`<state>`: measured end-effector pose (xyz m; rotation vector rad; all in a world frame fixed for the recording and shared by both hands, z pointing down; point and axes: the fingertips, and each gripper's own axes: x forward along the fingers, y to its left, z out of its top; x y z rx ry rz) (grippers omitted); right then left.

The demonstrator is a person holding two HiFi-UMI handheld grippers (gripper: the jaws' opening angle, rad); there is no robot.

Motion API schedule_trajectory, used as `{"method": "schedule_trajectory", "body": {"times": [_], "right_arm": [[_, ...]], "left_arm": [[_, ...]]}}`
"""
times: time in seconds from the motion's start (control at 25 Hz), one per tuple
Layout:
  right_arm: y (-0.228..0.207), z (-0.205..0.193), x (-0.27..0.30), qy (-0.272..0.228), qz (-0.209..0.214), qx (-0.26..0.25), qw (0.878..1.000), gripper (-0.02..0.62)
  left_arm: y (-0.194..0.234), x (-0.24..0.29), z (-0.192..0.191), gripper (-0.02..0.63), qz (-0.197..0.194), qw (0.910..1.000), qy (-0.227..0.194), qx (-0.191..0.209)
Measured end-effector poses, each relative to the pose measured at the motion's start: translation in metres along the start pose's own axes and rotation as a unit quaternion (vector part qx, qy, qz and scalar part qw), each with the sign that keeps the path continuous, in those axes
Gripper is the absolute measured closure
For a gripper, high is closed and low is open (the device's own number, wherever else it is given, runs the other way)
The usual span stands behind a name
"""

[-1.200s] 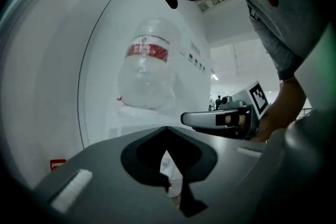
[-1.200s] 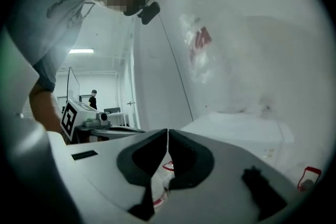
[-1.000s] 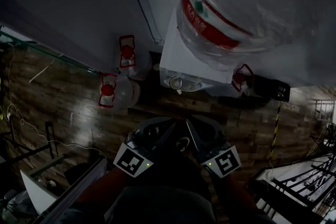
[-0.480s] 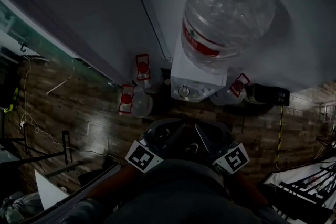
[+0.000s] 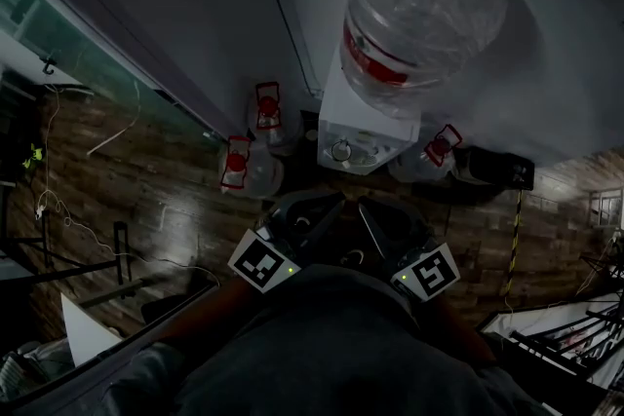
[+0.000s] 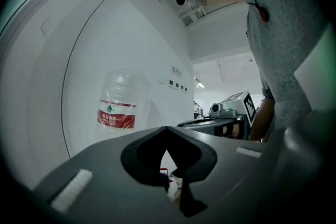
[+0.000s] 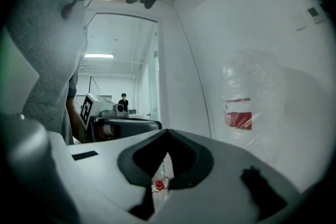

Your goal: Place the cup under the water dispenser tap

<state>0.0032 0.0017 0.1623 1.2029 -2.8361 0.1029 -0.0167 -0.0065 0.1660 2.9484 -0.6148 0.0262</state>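
Cup (image 5: 340, 151), by the look of it, already set down: small pale ring on the front ledge of the water dispenser (image 5: 375, 117), beneath the big bottle (image 5: 424, 5). Too dim to pick out the tap itself, so cannot confirm exact alignment under it. Judged nearly or fully complete; at most a check of the cup's position left. Left gripper (image 6: 167, 134) clenched on nothing, tips meeting. Right gripper (image 7: 167, 136) likewise closed and empty. Both held close against the person's torso (image 5: 322, 346) in the head view, side by side, pointing toward the dispenser, well apart from the cup. Nothing between either pair of jaws.
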Motion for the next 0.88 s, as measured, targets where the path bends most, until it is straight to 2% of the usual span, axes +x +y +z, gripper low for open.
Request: {"method": "schedule_trajectory", "body": {"times": [0.88], "right_arm": [[-0.010, 0.007, -0.004, -0.003, -0.014, 0.002, 1.000, 0.581]], "left_arm": [[-0.003, 0.010, 0.002, 0.598, -0.021, 0.9997, 0.004, 0.007]]}}
